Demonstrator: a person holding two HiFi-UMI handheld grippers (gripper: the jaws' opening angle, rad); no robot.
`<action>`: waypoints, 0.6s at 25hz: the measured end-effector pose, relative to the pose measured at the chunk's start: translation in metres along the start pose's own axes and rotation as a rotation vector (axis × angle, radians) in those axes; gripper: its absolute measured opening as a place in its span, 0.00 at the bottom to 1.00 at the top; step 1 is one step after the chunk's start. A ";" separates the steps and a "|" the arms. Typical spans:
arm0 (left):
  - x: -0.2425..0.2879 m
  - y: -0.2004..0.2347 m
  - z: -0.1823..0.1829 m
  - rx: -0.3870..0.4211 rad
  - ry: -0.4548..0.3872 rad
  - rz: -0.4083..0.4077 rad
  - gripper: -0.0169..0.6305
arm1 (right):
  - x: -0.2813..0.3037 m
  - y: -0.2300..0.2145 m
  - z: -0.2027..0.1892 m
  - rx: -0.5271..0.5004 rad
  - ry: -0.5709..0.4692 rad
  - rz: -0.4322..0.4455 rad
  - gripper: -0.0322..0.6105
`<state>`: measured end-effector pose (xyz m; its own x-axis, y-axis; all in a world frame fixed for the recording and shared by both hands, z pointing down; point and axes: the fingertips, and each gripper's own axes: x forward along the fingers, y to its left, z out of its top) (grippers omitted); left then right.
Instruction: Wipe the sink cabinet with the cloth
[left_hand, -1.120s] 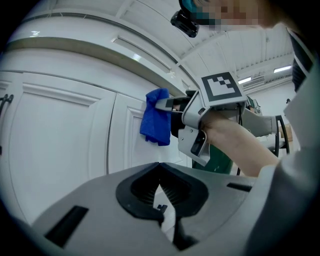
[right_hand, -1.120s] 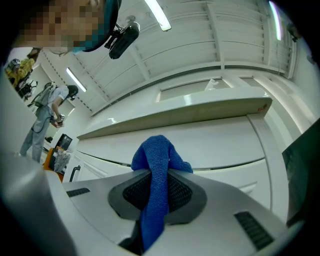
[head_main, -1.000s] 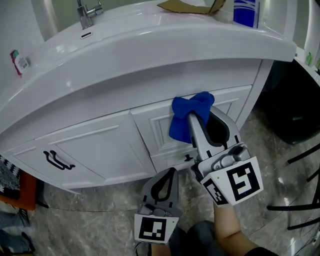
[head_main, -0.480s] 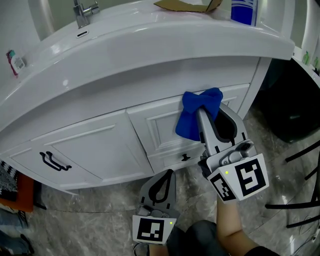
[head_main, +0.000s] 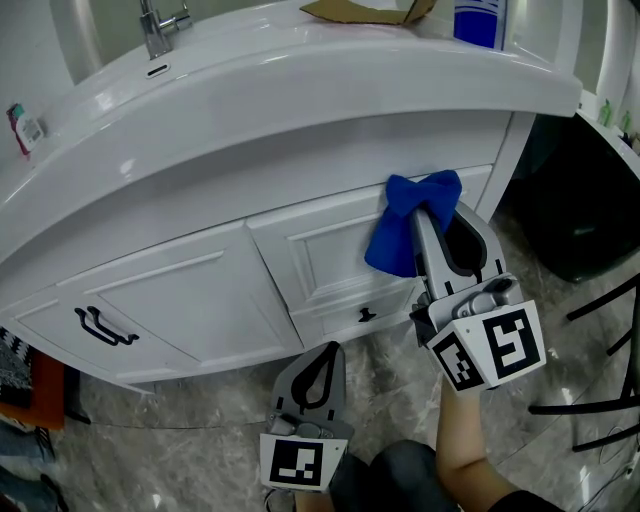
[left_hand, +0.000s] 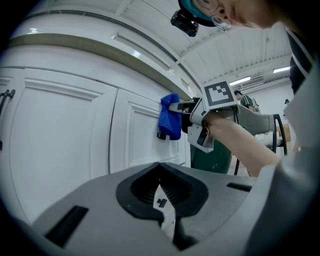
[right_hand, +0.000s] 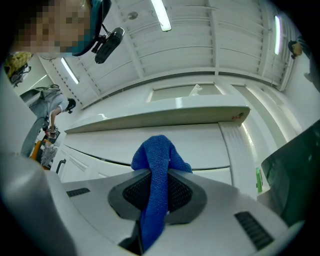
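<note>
Blue cloth is being gripped between the jaws of the right gripper. The jaws are being kept clenched on it: in the right gripper view the fabric is being pinched in the jaw gap, with a bunched end sticking out past the tips and the rest hanging back toward the camera.

The bunched end is being pressed flat against the sink cabinet, on the upper right part of the right-hand door, just under the overhang of the basin. Contact with the door face is being confirmed by the left gripper view.

The right gripper is being angled up and forward at the door. A small dark knob is being shown below the cloth, near the door's lower edge. A black handle is sitting on the left-hand door, well apart from the cloth.

The left gripper is being held low over the marbled floor, apart from the cabinet. Its jaws are being kept together, nothing between them.

On the basin top, a faucet is being seen at the left, with cardboard and a blue-and-white bottle at the right.
</note>
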<state>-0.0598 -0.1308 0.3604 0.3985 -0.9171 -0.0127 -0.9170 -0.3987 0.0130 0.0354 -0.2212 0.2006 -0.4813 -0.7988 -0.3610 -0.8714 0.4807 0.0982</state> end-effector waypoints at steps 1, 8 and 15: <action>0.000 0.000 0.000 0.002 -0.001 -0.002 0.03 | -0.001 -0.004 0.000 -0.002 0.002 -0.011 0.14; -0.001 -0.002 -0.001 0.000 0.006 -0.010 0.03 | -0.006 -0.028 -0.001 -0.012 0.005 -0.067 0.14; 0.001 -0.005 -0.002 0.001 0.008 -0.016 0.03 | -0.009 -0.041 -0.001 -0.030 0.008 -0.079 0.14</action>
<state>-0.0549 -0.1299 0.3621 0.4134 -0.9105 -0.0053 -0.9105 -0.4134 0.0116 0.0754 -0.2340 0.2005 -0.4116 -0.8368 -0.3611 -0.9091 0.4050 0.0976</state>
